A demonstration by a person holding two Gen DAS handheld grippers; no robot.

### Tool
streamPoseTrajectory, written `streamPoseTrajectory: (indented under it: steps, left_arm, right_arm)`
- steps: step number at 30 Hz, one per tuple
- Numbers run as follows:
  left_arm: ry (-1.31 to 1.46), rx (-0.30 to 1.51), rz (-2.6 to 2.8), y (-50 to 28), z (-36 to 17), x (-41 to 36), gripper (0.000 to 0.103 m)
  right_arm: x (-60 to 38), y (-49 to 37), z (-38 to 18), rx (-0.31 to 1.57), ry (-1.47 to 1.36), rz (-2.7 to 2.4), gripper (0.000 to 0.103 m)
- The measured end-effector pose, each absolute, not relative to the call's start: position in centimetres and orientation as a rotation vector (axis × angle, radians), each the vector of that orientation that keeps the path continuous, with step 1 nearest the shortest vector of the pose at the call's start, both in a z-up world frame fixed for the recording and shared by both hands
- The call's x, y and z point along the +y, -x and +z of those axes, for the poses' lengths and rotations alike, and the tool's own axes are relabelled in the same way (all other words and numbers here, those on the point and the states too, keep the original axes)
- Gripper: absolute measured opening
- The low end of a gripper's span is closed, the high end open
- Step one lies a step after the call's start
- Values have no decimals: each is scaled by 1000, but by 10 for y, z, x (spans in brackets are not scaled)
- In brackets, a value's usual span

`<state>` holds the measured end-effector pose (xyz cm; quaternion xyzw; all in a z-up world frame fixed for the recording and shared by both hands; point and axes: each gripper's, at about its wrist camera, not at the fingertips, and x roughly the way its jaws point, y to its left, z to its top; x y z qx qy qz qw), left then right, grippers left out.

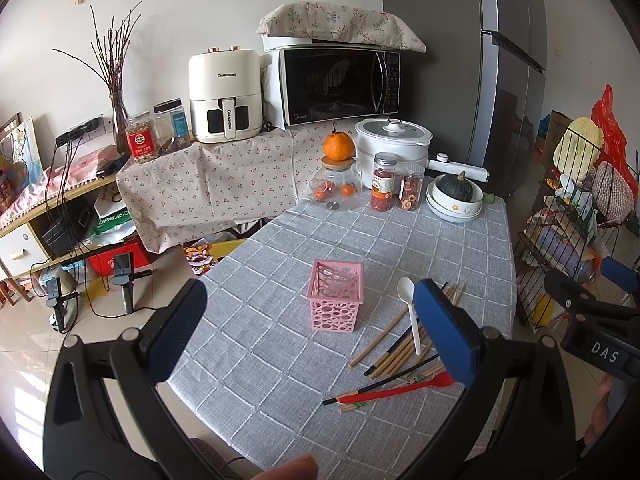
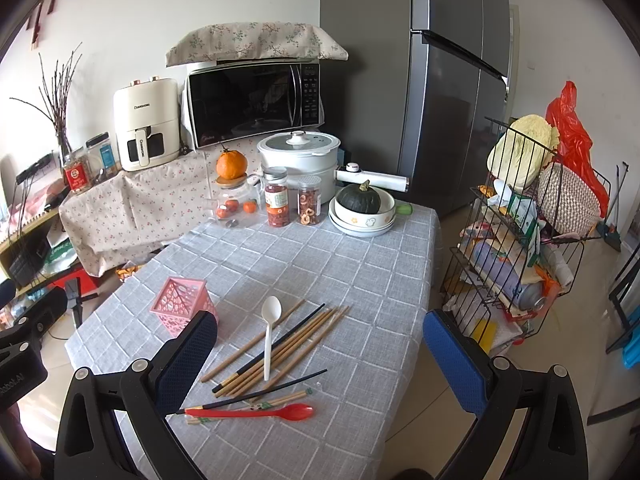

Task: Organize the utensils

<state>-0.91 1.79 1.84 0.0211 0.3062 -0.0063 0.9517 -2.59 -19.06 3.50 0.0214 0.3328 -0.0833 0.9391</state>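
A pink perforated basket point(image 1: 337, 295) point(image 2: 181, 304) stands upright and empty on the grey checked tablecloth point(image 1: 304, 216) point(image 2: 360, 256). To its right lies a loose heap of wooden and black chopsticks point(image 1: 400, 344) point(image 2: 280, 344) with a white spoon point(image 1: 412, 312) point(image 2: 269, 332) across them. A red spoon point(image 1: 404, 388) point(image 2: 256, 413) lies nearest the front edge. My left gripper point(image 1: 316, 332) hovers open above the table's near corner, nothing between its fingers. My right gripper point(image 2: 320, 360) is open above the chopsticks, holding nothing; it also shows at the far right of the left wrist view.
At the table's far end stand a glass jar with an orange on top point(image 2: 234, 196), two snack jars point(image 2: 292, 200), stacked bowls holding a dark squash point(image 2: 362, 208) and a white cooker point(image 2: 298, 156). A wire rack point(image 2: 520, 248) stands right of the table, a fridge point(image 2: 452, 88) behind.
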Motion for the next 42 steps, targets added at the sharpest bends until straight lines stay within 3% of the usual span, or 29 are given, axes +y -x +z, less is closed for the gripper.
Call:
streamPoseTrajectory:
  steps: [11,19,25,28,34,36,39,42]
  left_arm:
    - [-91,621,-38,-3,15,14,103]
    - [-143,875,-221,-50,-5,-8,103]
    - [-88,1052,-327,-86,-33,-36,102]
    - [-91,1106,-375,-106,-48,-60,94]
    - [-104,1214,-397,-161,-95,-101,68]
    - [-100,1269,-378,-181,-118,-110,55]
    - [-99,1329,-345,-203,-147,-123,46]
    - [-90,1361,-330,-216,-164,-130,46]
  right_arm:
    - [-204,11,37,747,-52,-127,103]
    - [-240,-33,33,929,-120,-131,103]
    - [-278,-69,-27,1075,-223,-159,103]
    - [-290,-86,-57,1169,-232,-149,100]
    - [-299,-114,-85,1242,-224,-147,93]
    - [-301,-123,-97,1283,-221,-141,91]
    - [-309,-133,-113,1321,-232,-147,86]
    - [-316,-141,-124,1345,-260,-150,85]
